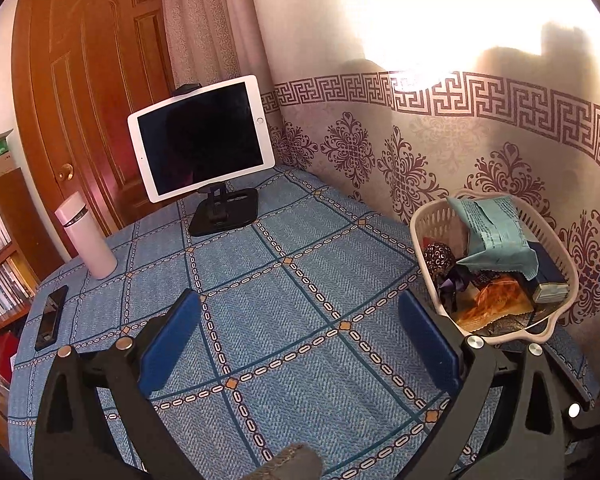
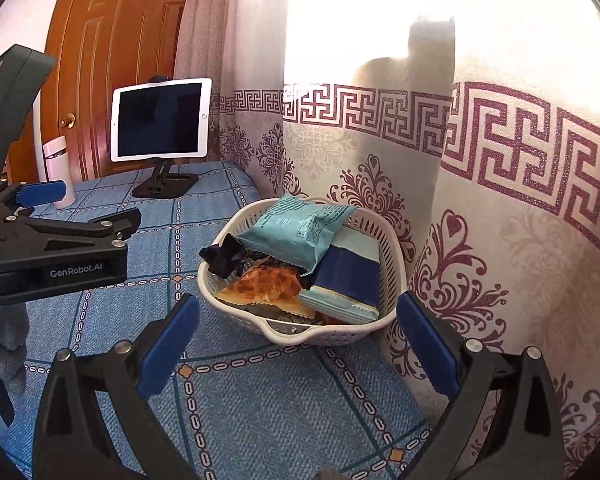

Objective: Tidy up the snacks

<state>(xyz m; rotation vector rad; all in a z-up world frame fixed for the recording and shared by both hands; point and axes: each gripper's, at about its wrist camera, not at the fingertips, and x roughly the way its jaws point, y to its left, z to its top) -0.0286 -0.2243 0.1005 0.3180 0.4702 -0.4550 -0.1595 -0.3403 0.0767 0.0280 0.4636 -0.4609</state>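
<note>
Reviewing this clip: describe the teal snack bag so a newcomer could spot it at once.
On the blue table, find the white basket by the patterned curtain. The teal bag lies on top of the pile; its neighbours are a navy pack, an orange pack and a dark wrapper.

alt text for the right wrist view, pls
A white basket piled with snack packets sits on a blue patterned tablecloth against a curtain, straight ahead of the open, empty right tool. The left tool enters from the left edge; behind it stand a tablet on a stand and a pink bottle.
</note>
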